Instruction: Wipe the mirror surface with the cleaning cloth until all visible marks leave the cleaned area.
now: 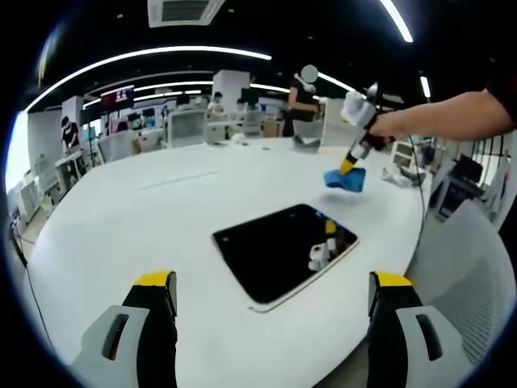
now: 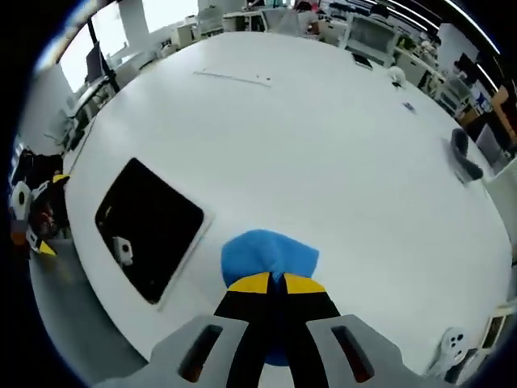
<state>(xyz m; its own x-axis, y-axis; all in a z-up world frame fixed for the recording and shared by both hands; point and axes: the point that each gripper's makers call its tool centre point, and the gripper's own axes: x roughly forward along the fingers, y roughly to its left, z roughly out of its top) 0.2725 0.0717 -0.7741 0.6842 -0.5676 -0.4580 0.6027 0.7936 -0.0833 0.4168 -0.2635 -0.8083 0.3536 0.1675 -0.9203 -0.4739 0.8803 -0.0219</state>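
A dark rectangular mirror [image 1: 283, 250] lies flat on the white table [image 1: 145, 218], ahead of my left gripper [image 1: 275, 291], which stands open with nothing between its jaws. In the right gripper view the mirror [image 2: 149, 226] lies to the left. My right gripper [image 2: 276, 283] is shut on a blue cleaning cloth [image 2: 266, 255], held above the table. The left gripper view shows that right gripper [image 1: 349, 167] coming in from the right on a person's arm, with the blue cloth [image 1: 345, 179] hanging beyond the mirror's far corner, apart from the glass.
The mirror reflects a gripper [image 1: 321, 252]. A grey chair back [image 1: 464, 267] stands at the table's right edge. Small items [image 2: 396, 77] lie on the far side of the table. Desks, monitors and people fill the room behind.
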